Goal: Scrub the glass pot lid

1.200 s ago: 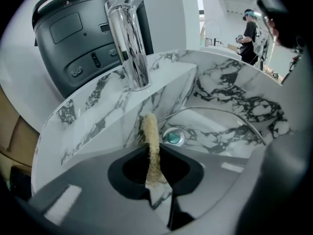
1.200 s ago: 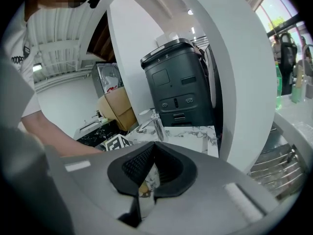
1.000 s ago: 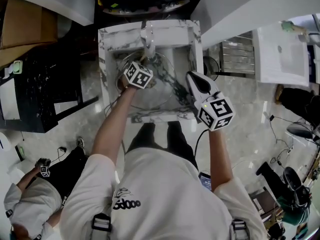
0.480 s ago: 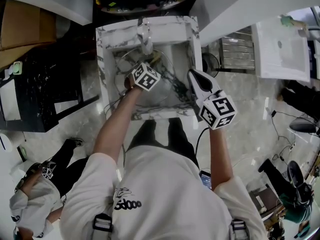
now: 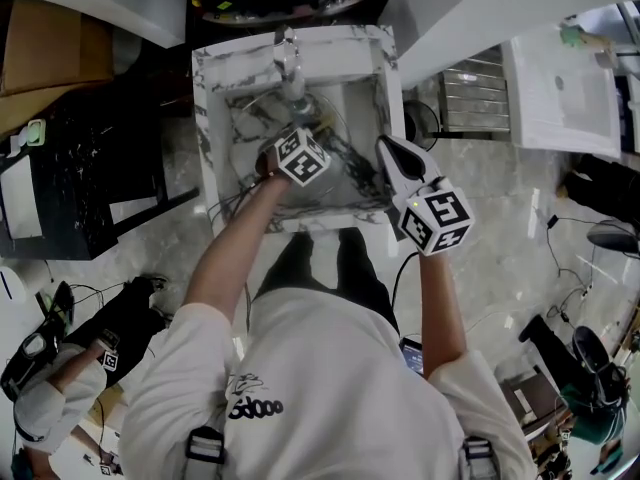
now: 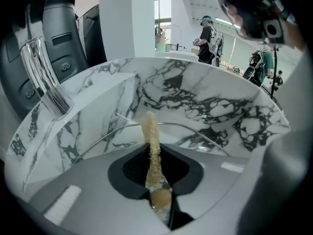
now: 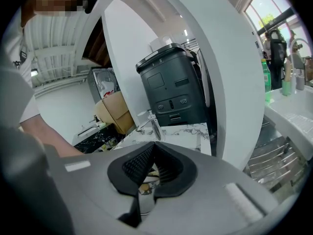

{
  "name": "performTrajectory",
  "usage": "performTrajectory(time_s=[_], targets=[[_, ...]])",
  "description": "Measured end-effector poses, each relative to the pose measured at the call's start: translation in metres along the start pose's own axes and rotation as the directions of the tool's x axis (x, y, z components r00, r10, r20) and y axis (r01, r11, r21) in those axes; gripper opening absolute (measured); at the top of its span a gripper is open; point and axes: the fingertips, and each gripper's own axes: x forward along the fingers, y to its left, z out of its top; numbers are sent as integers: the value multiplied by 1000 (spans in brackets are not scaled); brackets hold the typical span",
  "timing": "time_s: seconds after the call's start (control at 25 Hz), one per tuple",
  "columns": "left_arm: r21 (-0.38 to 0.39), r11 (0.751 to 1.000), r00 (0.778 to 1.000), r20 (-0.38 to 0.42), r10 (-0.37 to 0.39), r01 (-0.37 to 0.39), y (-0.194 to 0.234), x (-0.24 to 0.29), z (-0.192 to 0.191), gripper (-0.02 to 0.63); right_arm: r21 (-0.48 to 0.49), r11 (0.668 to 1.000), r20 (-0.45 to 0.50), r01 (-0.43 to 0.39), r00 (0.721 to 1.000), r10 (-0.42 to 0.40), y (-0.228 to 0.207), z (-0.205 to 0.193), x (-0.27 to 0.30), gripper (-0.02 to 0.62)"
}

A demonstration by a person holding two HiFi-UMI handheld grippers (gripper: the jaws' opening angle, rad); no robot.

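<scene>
1. One marble sink (image 5: pixel 372 43), white with dark veins, square in outline; one chrome faucet (image 5: pixel 290 68) at the middle of its far edge.
2. One glass pot lid (image 6: pixel 197 131), round and clear with a thin metal rim, down inside the basin below the faucet, seen as an arc against the veined sink wall.
3. One scrubber (image 6: pixel 150 136), a long, tan, fibrous strip pointing toward the lid.
4. Two grippers, each with one marker cube: cubes at (image 5: pixel 302 156) and (image 5: pixel 437 218).
5. Left gripper (image 6: pixel 155 180) over the basin centre, jaws closed on the scrubber's lower end, with ribbed black pads either side.
6. Right gripper (image 7: pixel 154 146) at the sink's right edge, jaws closed on a shiny metal piece, apparently the lid's rim; the exact part cannot be told.
7. Surroundings: black veined bench (image 5: pixel 70 178) left of the sink; cardboard box (image 5: pixel 40 43) beyond it; dark appliance (image 7: pixel 171 89) behind the faucet; slatted metal rack (image 5: pixel 475 108) to the right of the sink; white bench (image 5: pixel 560 98) further right, with a green bottle (image 7: pixel 266 82) on it.
8. One second person (image 5: pixel 50 388) low on the floor, toward the near left.
9. Lid mostly hidden in the head view by the left forearm and cube.
</scene>
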Motion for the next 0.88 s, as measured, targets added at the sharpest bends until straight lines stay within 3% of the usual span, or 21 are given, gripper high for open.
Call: performTrajectory(time_s=[0.28,0.48,0.64,0.88], targets=[[61,995,996,-2,-84,84,-27,-1,0,50,1,1000,2,8,1000,-8,3,-3,-5,3],[125,975,983,-10,-184,184,-53,-5,-3,51,-4,1000,8,6,1000,-6,10,-4,-10,3],[199,943,963,-42,-265,268,-74,-11,-13,52,-4,1000,9,7,1000,-7,14,-6,-13,3],[239,881,913,-113,-393,409,-100,-26,-30,54,-6,1000,11,-1,1000,2,22,-9,-16,3]])
